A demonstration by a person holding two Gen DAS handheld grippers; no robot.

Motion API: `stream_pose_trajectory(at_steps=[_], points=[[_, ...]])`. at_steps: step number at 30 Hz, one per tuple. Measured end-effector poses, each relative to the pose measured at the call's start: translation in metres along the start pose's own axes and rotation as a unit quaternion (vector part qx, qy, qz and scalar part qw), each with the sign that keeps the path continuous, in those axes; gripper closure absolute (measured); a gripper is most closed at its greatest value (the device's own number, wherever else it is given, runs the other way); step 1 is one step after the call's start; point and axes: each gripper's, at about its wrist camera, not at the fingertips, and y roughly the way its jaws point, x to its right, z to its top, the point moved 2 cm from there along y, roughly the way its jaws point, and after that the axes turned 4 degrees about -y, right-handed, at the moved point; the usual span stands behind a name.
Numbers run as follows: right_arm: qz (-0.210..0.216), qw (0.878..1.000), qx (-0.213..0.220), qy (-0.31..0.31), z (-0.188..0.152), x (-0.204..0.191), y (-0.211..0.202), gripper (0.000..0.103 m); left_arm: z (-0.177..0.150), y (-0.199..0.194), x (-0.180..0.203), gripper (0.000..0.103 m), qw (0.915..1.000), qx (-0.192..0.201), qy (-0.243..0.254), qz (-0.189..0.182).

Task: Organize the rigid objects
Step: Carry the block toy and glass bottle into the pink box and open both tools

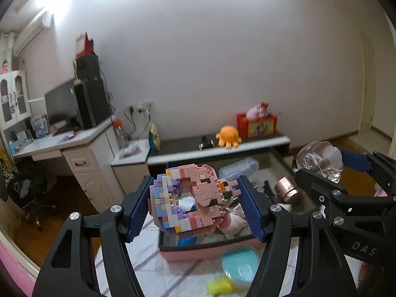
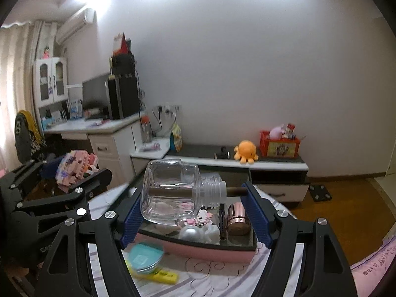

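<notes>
Left wrist view: left gripper clamps a studded pink-and-pastel brick-built model between its ribbed blue pads, carried above the pink tray just ahead, probably its destination. Right wrist view: right gripper pinches a smooth clear glass bottle lying sideways, base and stopper against the pads; beyond and below, the tray holds a polished copper-coloured cylinder.
</notes>
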Motion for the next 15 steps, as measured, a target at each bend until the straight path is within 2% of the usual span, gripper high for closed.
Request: stream_pose_trajectory(at_steps=[5,9,13,15], points=[[-0.002,0.998,-0.058,0.000,-0.013,0.010,0.055,0.027,-0.013,0.067,0.001,0.034,0.9977,-0.067,-0.002,-0.010],[0.000,0.996,-0.088,0.000,-0.025,0.014,0.081,0.027,-0.024,0.097,0.004,0.034,0.9951,-0.098,0.003,-0.005],[-0.004,0.996,-0.094,0.002,-0.033,0.019,0.090,0.026,-0.029,0.106,0.007,0.030,0.9949,-0.100,0.009,0.000],[-0.007,0.996,-0.090,0.006,-0.034,0.020,0.089,0.024,-0.029,0.105,0.004,0.019,0.9952,-0.097,0.009,0.012]])
